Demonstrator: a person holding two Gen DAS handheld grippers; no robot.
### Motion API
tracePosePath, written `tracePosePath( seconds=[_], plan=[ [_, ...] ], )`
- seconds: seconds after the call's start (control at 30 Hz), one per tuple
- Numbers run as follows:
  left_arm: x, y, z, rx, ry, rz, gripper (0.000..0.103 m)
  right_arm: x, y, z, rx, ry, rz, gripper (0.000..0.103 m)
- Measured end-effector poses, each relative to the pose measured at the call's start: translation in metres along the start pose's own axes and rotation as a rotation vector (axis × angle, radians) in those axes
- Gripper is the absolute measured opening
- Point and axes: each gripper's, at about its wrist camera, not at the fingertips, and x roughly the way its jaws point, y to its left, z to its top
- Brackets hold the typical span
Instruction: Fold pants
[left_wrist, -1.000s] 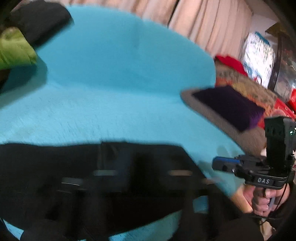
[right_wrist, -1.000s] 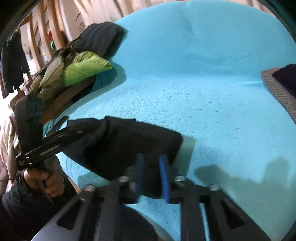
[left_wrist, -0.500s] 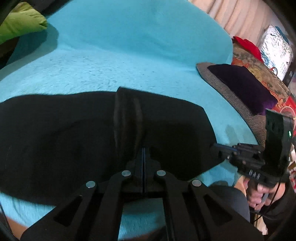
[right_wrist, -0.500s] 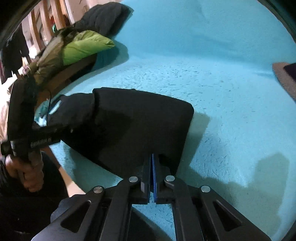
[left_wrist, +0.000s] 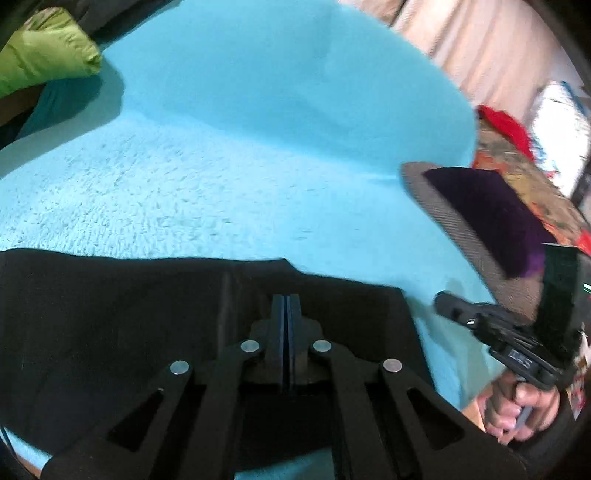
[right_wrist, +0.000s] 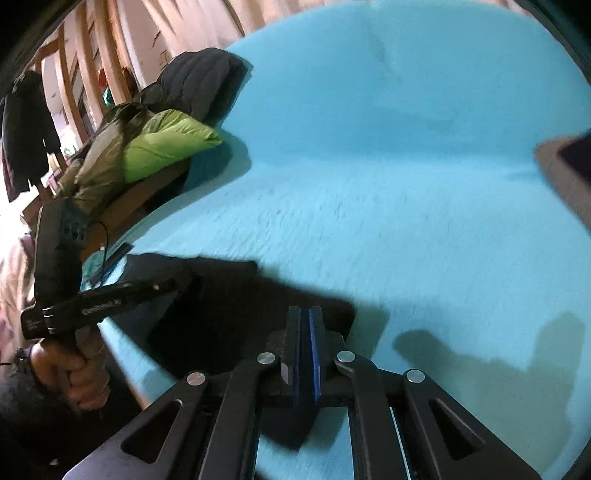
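Note:
The black pants (left_wrist: 129, 314) lie spread across the near edge of a turquoise fleece cover (left_wrist: 258, 166). My left gripper (left_wrist: 285, 301) is shut on the pants' near edge, its fingers pressed together over the dark cloth. My right gripper (right_wrist: 304, 314) is shut on the right end of the pants (right_wrist: 229, 310). In the left wrist view the right gripper (left_wrist: 447, 301) shows at the right, just beyond the cloth's corner. In the right wrist view the left gripper (right_wrist: 110, 295) reaches in from the left over the pants.
A green and dark jacket pile (right_wrist: 147, 147) lies at the far left of the cover. A purple cushion on a grey mat (left_wrist: 480, 206) sits at the right edge, with patterned bedding and a red item (left_wrist: 506, 122) behind. Curtains hang at the back.
Both grippers, shut on the pants, have drawn back toward the near edge; the cloth now lies lower and flatter in both views than half a second ago.

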Motion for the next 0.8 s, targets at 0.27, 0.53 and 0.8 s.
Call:
tracePosePath(
  seconds=[0.27,0.53,0.8],
  plan=[
    [0.020,0.006,-0.013,0.004,-0.020,0.092,0.002,0.061,0.007,-0.021,-0.031,0.056,-0.099,0.003],
    [0.015,0.016,-0.013,-0.049,-0.036,0.013,0.001,0.035,-0.009,-0.010,0.030,0.068,-0.082,0.006],
    [0.013,0.001,-0.020,0.009,-0.031,0.021,0.002,0.023,0.040,-0.041,-0.121,0.199,-0.013,0.011]
  ],
)
